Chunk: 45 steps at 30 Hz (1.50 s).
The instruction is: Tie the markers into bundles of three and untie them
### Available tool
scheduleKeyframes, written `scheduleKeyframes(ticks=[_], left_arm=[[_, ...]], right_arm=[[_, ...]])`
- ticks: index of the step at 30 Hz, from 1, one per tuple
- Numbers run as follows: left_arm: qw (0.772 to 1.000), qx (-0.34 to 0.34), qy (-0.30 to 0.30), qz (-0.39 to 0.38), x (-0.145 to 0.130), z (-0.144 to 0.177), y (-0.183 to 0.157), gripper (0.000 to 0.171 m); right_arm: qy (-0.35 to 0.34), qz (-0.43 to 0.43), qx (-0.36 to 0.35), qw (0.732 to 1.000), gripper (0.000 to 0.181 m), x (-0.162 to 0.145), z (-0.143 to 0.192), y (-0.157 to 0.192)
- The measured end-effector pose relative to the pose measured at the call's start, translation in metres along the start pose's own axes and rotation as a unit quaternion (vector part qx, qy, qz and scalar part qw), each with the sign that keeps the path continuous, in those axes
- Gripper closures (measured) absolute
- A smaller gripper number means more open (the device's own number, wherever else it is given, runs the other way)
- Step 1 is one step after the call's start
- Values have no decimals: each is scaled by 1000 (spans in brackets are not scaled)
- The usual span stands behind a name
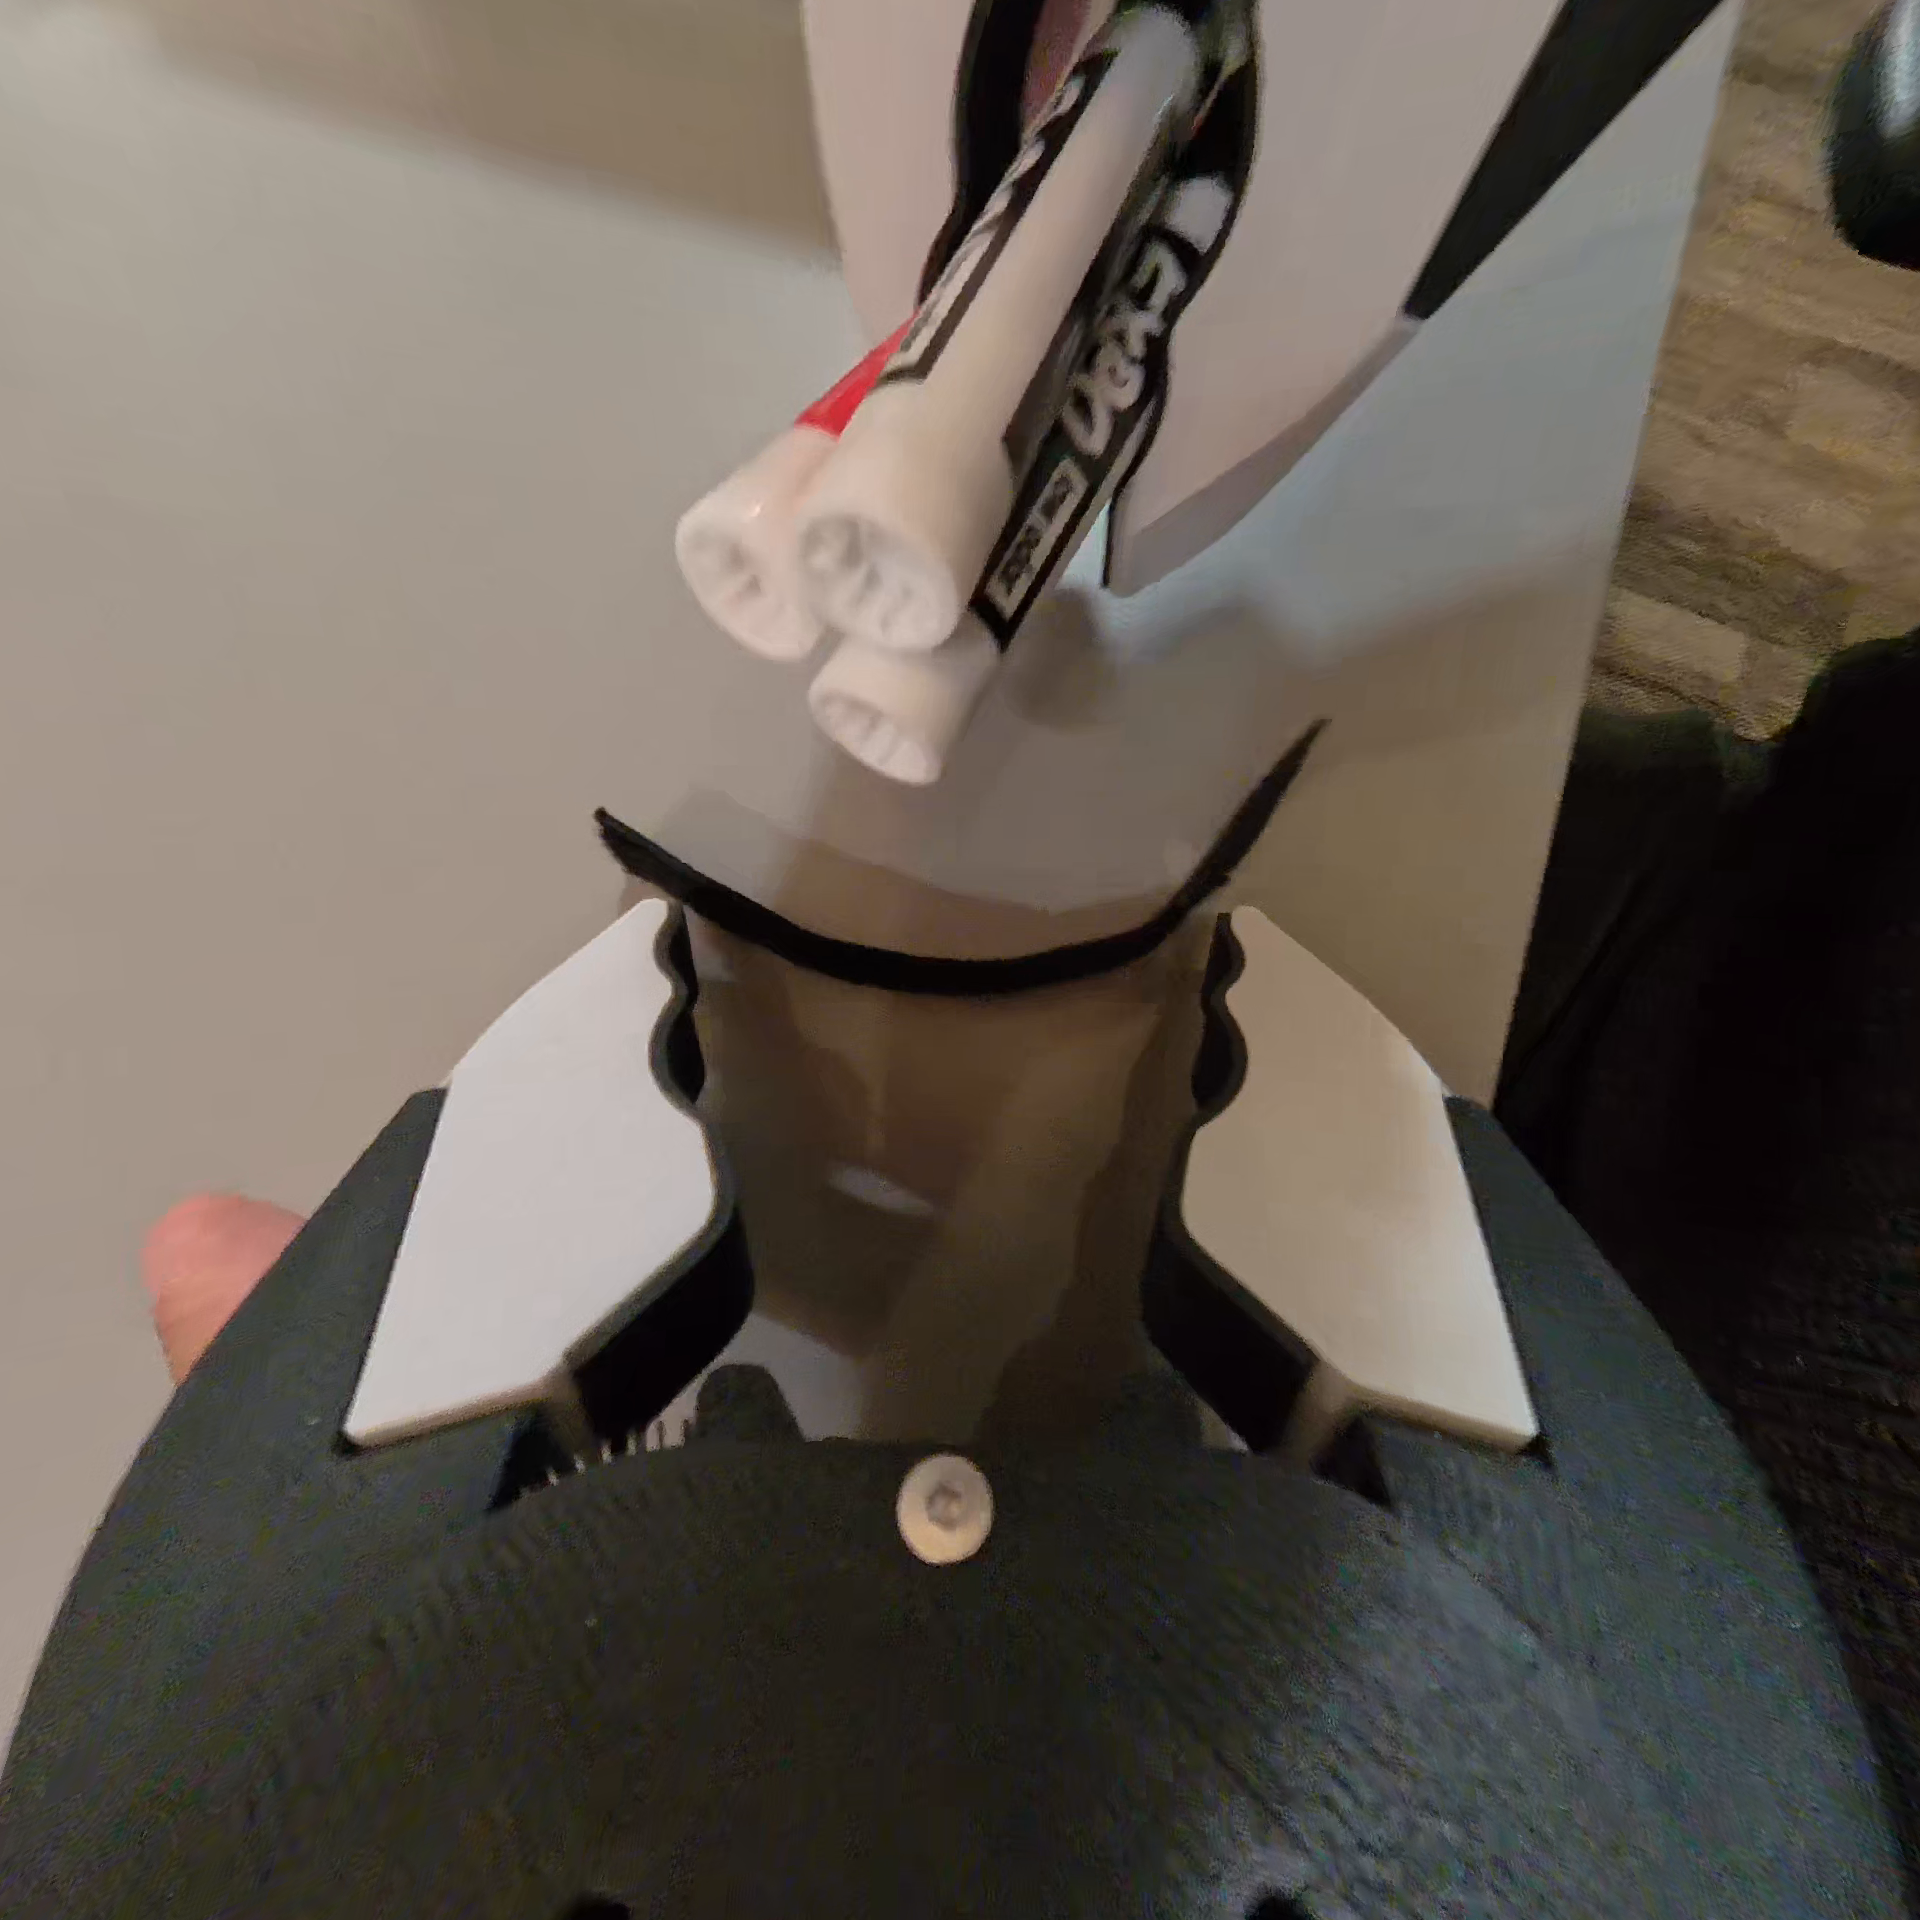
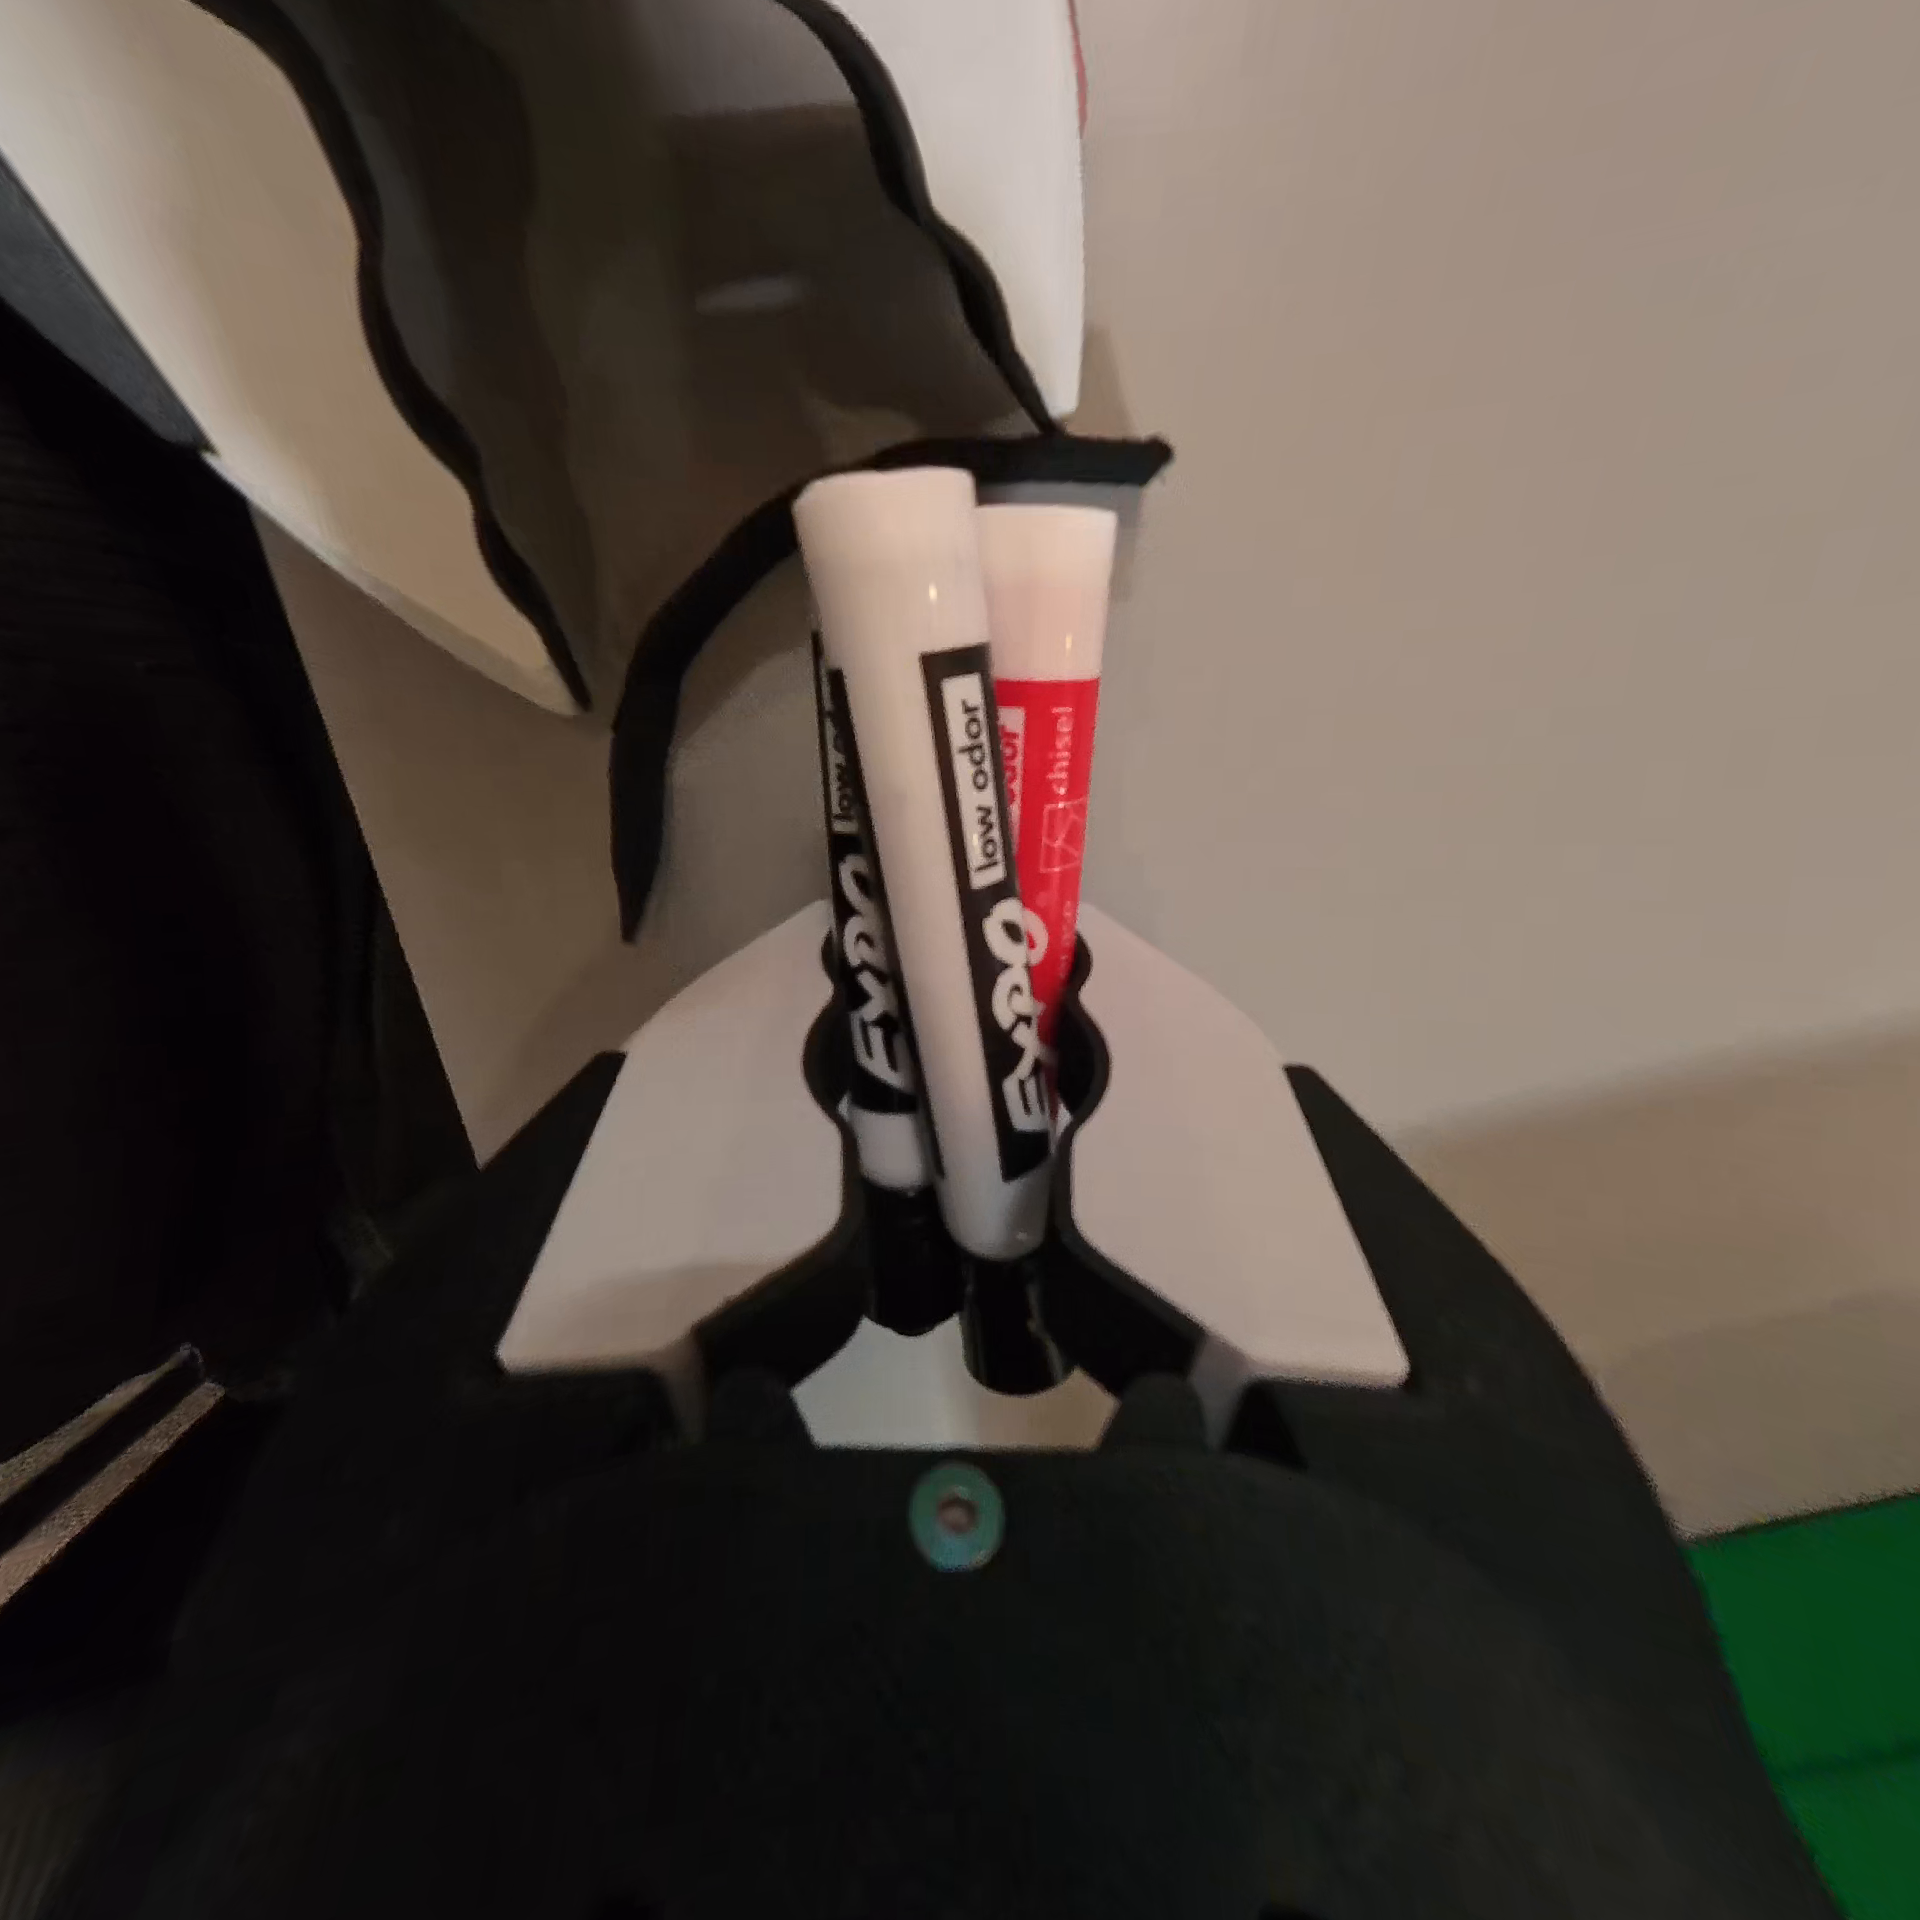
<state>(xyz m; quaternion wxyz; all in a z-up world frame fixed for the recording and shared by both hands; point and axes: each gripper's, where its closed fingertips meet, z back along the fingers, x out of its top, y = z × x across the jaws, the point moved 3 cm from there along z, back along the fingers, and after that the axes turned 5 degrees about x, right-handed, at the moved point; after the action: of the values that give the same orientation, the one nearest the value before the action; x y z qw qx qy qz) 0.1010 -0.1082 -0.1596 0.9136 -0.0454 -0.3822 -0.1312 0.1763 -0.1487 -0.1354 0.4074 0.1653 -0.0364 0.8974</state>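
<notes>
Pale tabletop (image 1: 312, 520) behind. Right gripper (image 2: 956, 997) is clamped on three markers (image 2: 935, 831) (two black-labelled, one red; printed wording skipped). Left gripper (image 1: 951, 956) spread wide, black band (image 1: 935, 971) stretched across its tips, just short of the marker ends. Bundling likely unfinished; untying remains.

Three white-barrelled dry-erase markers (image 1: 883, 540) bunched together: two with black labels (image 2: 951, 831), one with red label (image 2: 1049, 810). One thin black elastic band (image 1: 935, 971). Two white-fingered black grippers.
</notes>
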Motion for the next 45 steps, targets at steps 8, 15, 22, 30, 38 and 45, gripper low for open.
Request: scheduleKeyframes(ticks=[8,15,22,30,38,45], left_arm=[[999,8,27,-23,7,-17,-3,79],[1000,2,17,-16,16,-23,-2,104],[1000,8,-6,-9,19,-18,0,109],[995,-38,-59,69,22,-2,7,113],[990,-44,-70,112,20,2,17,113],[991,-45,-71,100,21,2,14,110]], right_arm=[[-16,-34,-16,999,145,-19,11,-7],[-26,-51,-25,998,144,-31,17,-11],[-37,-64,-27,997,145,-40,22,-12],[-45,-61,-29,997,145,-40,25,-14],[26,-70,-7,997,145,-59,3,-25],[80,-51,1,996,145,-61,4,-38]])
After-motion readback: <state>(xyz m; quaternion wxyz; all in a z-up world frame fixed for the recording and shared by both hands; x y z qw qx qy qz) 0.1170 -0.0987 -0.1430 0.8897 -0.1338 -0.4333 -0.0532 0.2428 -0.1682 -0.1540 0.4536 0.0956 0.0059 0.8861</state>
